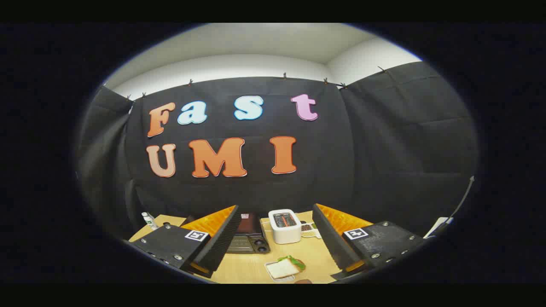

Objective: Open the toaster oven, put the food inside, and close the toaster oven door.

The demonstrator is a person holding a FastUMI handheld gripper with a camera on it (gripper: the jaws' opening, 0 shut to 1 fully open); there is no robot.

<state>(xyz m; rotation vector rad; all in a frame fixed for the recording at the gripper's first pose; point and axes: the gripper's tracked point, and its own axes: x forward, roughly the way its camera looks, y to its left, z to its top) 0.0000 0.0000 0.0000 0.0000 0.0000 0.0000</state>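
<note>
My gripper (277, 251) is held high above the wooden table (251, 266), its two fingers spread wide apart with nothing between them. Far below, between the fingers, a sandwich with green lettuce (286, 267) lies on a small clear tray. Beyond the left finger stands the dark toaster oven (248, 237), partly hidden by that finger; its door looks closed and two knobs show at its right side.
A white pop-up toaster (284, 225) stands to the right of the oven. Behind it lies a small white dish with dark pieces (308, 230). A small bottle (149, 220) stands at the table's far left corner. Black cloth walls the booth.
</note>
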